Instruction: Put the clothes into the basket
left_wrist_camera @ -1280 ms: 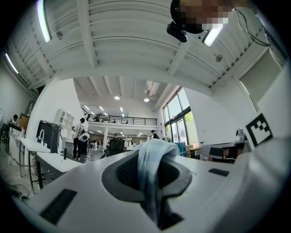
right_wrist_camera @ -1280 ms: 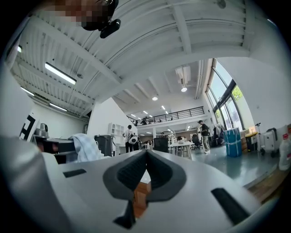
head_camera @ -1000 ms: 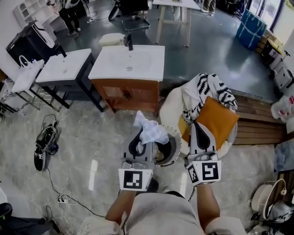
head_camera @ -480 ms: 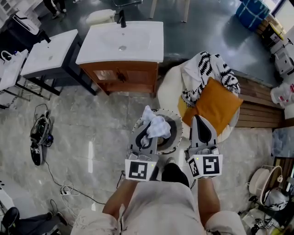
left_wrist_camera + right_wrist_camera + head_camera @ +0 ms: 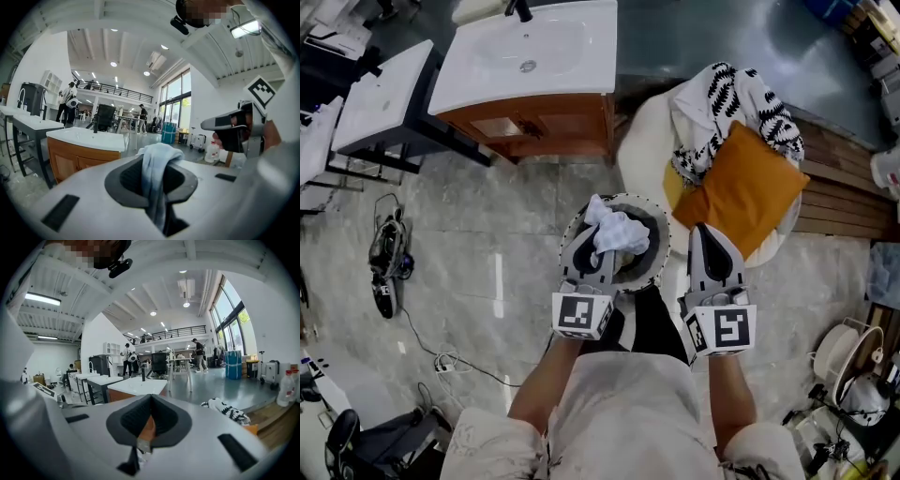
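Note:
A round dark basket (image 5: 661, 246) with a white-dotted rim stands on the floor in front of the person's feet. My left gripper (image 5: 592, 251) is shut on a white, pale-blue cloth (image 5: 617, 230) that hangs bunched over the basket's opening. In the left gripper view the cloth (image 5: 157, 164) drapes over and down between the jaws of the left gripper (image 5: 154, 180). My right gripper (image 5: 710, 234) hovers just right of the basket, jaws together, nothing held. In its own view the right gripper (image 5: 150, 401) shows only an orange sliver through the slit.
An orange cushion (image 5: 745, 192) and a black-and-white patterned garment (image 5: 722, 103) lie on a white seat (image 5: 642, 159) behind the basket. A wooden sink cabinet (image 5: 530, 66) stands at the back left, a wooden bench (image 5: 844, 187) at the right. Shoes and cables (image 5: 389, 262) lie at the left.
Both grippers have sunk toward the floor. The cloth in the left gripper now hangs lower, over the middle of the basket. The right gripper has come down beside the basket's right rim.

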### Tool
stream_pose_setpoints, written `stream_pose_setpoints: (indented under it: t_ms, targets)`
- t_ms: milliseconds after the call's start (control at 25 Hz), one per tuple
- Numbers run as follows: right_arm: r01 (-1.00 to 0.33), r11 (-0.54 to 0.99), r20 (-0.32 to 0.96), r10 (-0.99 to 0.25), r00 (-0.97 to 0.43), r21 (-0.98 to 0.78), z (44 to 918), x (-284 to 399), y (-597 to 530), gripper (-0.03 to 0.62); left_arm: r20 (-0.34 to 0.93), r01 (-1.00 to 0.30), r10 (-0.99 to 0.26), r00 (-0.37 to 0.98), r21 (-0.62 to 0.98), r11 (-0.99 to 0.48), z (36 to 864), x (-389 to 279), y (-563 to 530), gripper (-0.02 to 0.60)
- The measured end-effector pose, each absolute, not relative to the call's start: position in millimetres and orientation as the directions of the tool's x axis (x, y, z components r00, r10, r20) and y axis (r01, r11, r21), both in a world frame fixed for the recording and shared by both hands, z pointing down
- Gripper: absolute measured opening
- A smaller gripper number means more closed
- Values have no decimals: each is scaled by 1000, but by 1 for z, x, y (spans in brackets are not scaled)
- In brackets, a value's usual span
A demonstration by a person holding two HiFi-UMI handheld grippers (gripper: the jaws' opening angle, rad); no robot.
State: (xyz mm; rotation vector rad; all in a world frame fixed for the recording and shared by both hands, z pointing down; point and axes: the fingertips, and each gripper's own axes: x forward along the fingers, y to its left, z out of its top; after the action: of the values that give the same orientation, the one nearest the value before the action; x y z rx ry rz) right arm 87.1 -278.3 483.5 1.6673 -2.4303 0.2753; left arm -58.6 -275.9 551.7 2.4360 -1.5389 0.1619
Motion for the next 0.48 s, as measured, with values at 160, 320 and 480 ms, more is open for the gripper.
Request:
stream_pose_setpoints:
  t_ms: [160, 320, 480]
  targets:
    - [-930, 359, 306, -879, -365, -79, 512, 111, -285, -12, 328, -910, -849, 415, 131, -394, 594, -35, -290, 49]
    - [-923, 374, 357, -853, -381, -92, 541, 126, -293, -12, 463, -913, -791, 400, 125, -388, 656, -17, -298, 49]
    - [-911, 399, 405, -820, -404, -102, 572, 135, -300, -12, 613, -936, -710, 346, 168, -311, 734, -8, -307, 50]
